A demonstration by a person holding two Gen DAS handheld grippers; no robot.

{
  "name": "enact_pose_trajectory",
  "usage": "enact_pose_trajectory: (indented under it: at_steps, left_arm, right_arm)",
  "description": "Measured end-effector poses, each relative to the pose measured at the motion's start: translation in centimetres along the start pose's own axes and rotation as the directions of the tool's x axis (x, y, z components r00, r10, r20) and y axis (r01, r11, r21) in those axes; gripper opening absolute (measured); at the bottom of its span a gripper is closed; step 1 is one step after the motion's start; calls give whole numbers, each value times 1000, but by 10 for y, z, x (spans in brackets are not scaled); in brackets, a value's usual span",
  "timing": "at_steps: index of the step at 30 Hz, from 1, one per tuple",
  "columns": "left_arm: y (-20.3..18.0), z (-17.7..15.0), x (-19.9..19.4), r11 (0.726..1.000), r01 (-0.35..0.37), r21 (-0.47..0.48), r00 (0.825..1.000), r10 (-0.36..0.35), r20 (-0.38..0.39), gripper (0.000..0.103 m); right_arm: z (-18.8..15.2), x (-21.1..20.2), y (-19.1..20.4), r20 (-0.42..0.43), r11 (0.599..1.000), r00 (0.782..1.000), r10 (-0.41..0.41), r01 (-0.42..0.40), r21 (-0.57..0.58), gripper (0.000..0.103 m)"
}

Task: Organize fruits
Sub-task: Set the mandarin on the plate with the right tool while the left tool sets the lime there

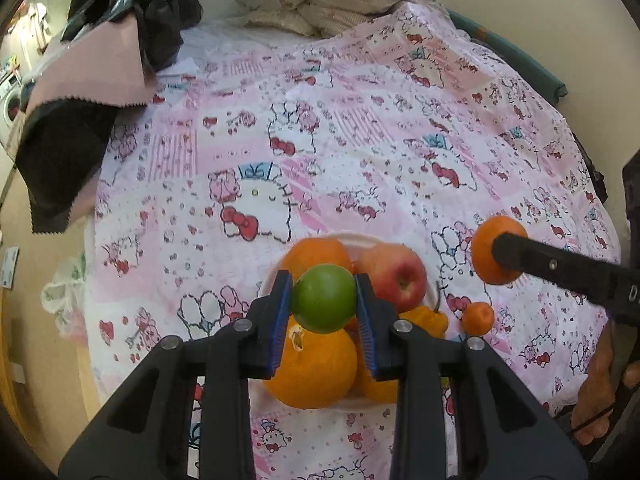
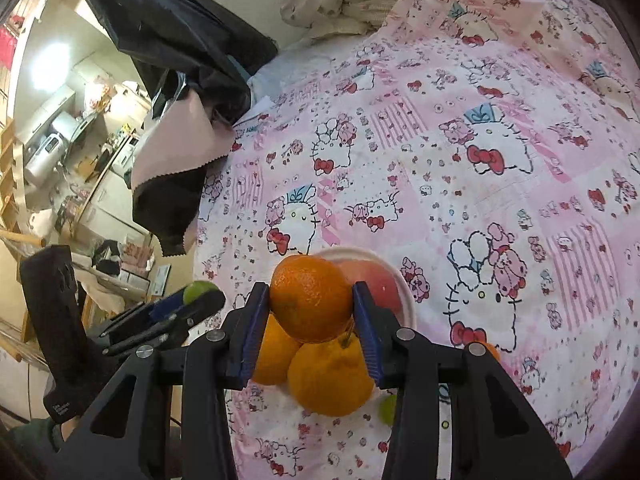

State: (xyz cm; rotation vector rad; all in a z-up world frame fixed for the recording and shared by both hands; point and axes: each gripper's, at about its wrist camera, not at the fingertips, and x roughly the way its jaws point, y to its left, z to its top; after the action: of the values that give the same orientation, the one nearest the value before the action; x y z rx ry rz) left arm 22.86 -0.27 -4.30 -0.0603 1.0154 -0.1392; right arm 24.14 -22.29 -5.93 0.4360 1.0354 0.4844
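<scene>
Nearest the left wrist camera, the left claw (image 1: 323, 304) pinched a smooth green lime (image 1: 324, 298) between ribbed blue pads (image 1: 281, 312), above the heaped white plate (image 1: 430, 294). The right claw (image 2: 312, 306) pinched a dimpled orange (image 2: 311, 298) over the same heap. Both fruits were round and slick; a slackened grip would likely drop them onto the pile and send the rounded oranges (image 1: 314, 364) and glossy red apple (image 1: 396, 276) rolling. Beyond, a small mandarin (image 1: 478, 318) lay loose on the soft, wrinkled cartoon-print bedspread (image 1: 360, 128).
</scene>
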Motion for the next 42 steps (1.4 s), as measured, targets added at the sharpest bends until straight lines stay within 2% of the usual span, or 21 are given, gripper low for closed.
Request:
enact_pose_trajectory:
  at_steps: [3, 8, 12, 17, 25, 30, 33, 42]
  left_arm:
    - [11, -2, 7, 999, 7, -32, 1000, -7, -8, 27]
    - [21, 2, 15, 998, 21, -57, 1000, -22, -21, 27]
    - [26, 6, 20, 995, 38, -94, 999, -42, -35, 27]
    - [25, 6, 24, 996, 31, -90, 999, -34, -39, 27]
    - [22, -4, 40, 997, 31, -70, 996, -37, -86, 27]
    - [11, -10, 49, 998, 48, -45, 992, -53, -117, 27]
    - [1, -14, 53, 999, 54, -8, 990, -54, -129, 27]
    - [-24, -21, 50, 996, 73, 58, 988, -64, -140, 28]
  right_arm:
    - [2, 11, -6, -22, 996, 999, 47, -45, 74, 44]
    - [0, 35, -3, -74, 993, 994, 76, -68, 99, 44]
    - [-9, 58, 4, -126, 995, 990, 58, -48, 82, 44]
    - [-14, 74, 6, -163, 998, 987, 10, 0, 59, 47]
    - [-15, 68, -7, -144, 994, 990, 15, 1, 108, 49]
    - [-10, 48, -14, -86, 991, 996, 25, -13, 137, 56]
    - [-8, 39, -19, -67, 988, 997, 30, -20, 152, 56]
    - [-9, 40, -16, -76, 989, 997, 34, -23, 146, 56]
